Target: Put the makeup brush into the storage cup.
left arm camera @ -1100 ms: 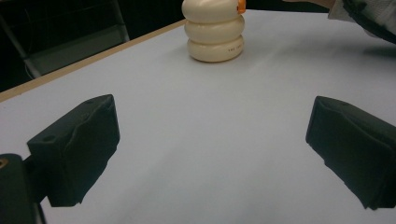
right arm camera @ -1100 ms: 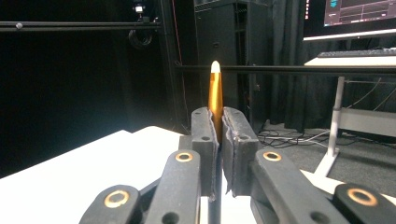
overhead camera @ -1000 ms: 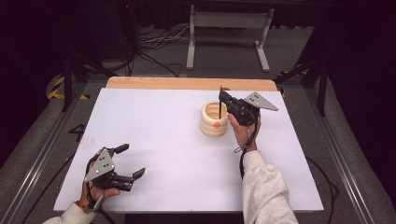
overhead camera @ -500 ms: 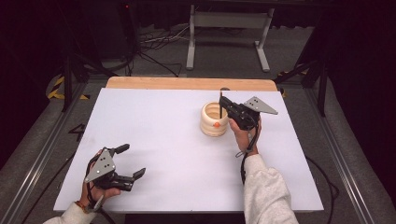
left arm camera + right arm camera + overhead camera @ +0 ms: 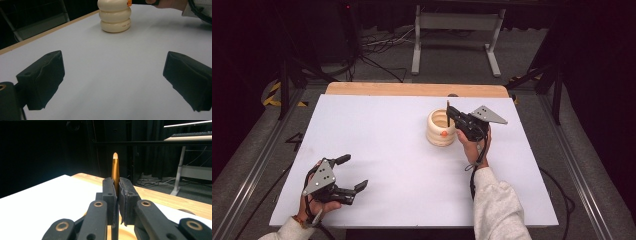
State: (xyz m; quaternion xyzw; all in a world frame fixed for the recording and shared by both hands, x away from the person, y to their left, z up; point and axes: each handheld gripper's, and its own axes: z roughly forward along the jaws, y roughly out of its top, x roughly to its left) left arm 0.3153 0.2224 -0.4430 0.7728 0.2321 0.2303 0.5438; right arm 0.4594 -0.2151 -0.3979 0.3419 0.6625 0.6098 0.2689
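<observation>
We see the right gripper clamped on a slim orange pencil over the cream ribbed wooden holder. Left gripper rests wide open (nothing in it) on the white table.

Tiny red print on holder, illegible

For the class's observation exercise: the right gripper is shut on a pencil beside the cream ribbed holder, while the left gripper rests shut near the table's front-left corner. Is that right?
One detail is wrong. The left gripper is open, not shut: the left gripper view shows its jaws wide apart with bare table between them. The rest stands: the right gripper is shut on the pencil beside the holder.
</observation>
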